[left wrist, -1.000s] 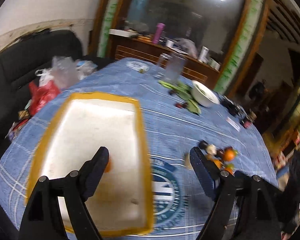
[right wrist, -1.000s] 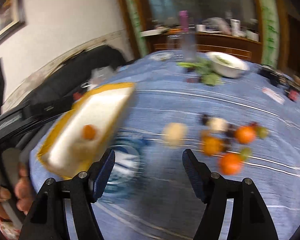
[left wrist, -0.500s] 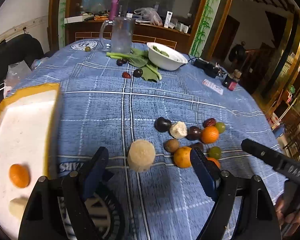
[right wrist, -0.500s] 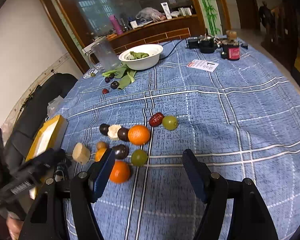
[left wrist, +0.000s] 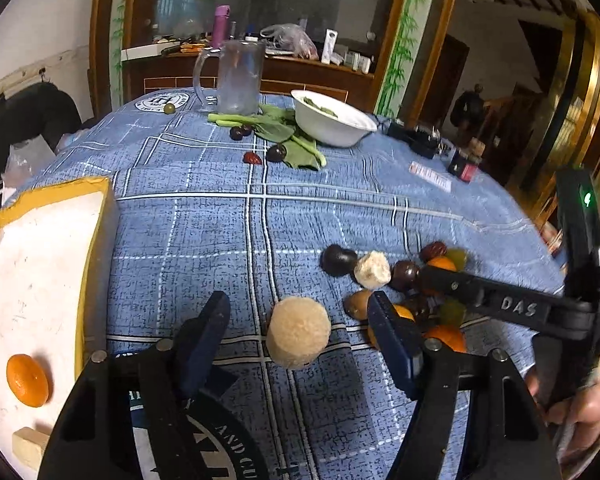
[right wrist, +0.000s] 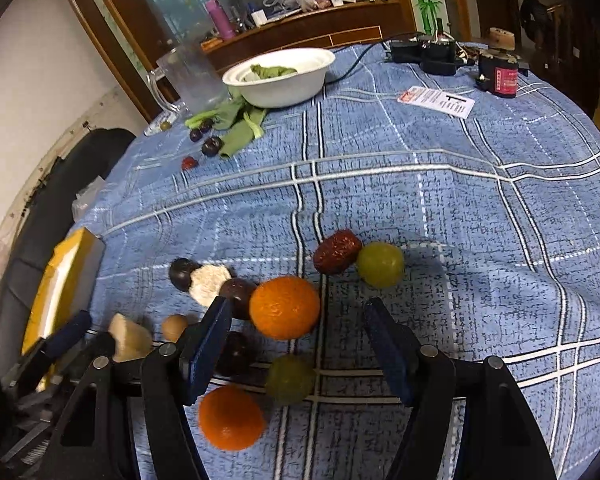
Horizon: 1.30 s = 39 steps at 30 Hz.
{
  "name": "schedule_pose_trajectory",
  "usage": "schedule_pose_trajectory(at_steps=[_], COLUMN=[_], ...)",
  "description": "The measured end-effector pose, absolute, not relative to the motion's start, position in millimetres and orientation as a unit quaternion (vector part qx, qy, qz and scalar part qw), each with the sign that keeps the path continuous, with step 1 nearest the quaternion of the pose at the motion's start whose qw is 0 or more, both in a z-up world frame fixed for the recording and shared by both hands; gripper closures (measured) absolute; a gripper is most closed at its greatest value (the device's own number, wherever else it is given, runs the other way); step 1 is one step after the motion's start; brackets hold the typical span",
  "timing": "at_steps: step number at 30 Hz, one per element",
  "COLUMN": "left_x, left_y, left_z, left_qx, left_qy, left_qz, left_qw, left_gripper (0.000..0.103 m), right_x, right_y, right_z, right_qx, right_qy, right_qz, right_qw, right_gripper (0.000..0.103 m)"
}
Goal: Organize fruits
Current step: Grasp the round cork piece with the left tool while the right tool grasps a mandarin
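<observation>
My left gripper (left wrist: 300,332) is open around a pale round cut fruit piece (left wrist: 298,332) on the blue cloth, apart from both pads. The yellow-rimmed white tray (left wrist: 40,248) at the left holds an orange (left wrist: 27,380) and a pale chunk (left wrist: 30,446). My right gripper (right wrist: 298,344) is open and low over the fruit cluster: an orange (right wrist: 284,307) and a green grape (right wrist: 290,378) lie between its fingers, another orange (right wrist: 231,417) sits nearer. A red date (right wrist: 337,257), a green grape (right wrist: 380,264) and dark plums (right wrist: 238,296) lie around.
A white bowl (right wrist: 280,76) with greens, a glass mug (left wrist: 236,76), leafy greens (left wrist: 284,136) and loose plums stand at the far side. A black charger (right wrist: 428,54), a card (right wrist: 436,101) and a small jar (right wrist: 500,74) lie far right. A black sofa is beyond the left edge.
Both grippers swung from the tray to the fruit. The left has closed in on the pale round piece; the right has dropped low over the orange and grape.
</observation>
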<state>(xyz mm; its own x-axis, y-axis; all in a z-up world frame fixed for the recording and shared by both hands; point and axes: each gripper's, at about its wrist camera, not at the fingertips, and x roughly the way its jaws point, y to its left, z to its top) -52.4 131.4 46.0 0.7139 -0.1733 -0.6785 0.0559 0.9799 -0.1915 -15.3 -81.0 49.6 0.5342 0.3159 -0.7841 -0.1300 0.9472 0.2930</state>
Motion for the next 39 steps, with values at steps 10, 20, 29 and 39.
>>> schedule_pose_trajectory(at_steps=[10,20,29,39], left_x=[-34.4,-44.6,-76.6,-155.3], left_y=[126.3,108.8,129.6,263.2], left_z=[17.2,23.2,49.8,95.0], left_qx=[-0.065,-0.038,-0.091,-0.154], left_qy=[0.437,0.413,0.369,0.33], left_qz=[-0.046,-0.061,-0.077,0.087], left_qw=[0.896,0.908,0.922,0.927], left_gripper=[0.033,0.069,0.069,0.068], right_x=[-13.3,-20.8,-66.7,-110.8], right_y=[-79.4,-74.9,-65.0,29.2], right_z=[49.0,53.0,86.9,118.0], right_qx=[0.094,0.103,0.094,0.04], right_qy=[0.456,0.444,0.402,0.398], right_qz=[0.138,0.158,0.154,0.263], right_qw=[0.874,0.876,0.898,0.878], right_gripper=[0.055,0.065,0.065,0.064])
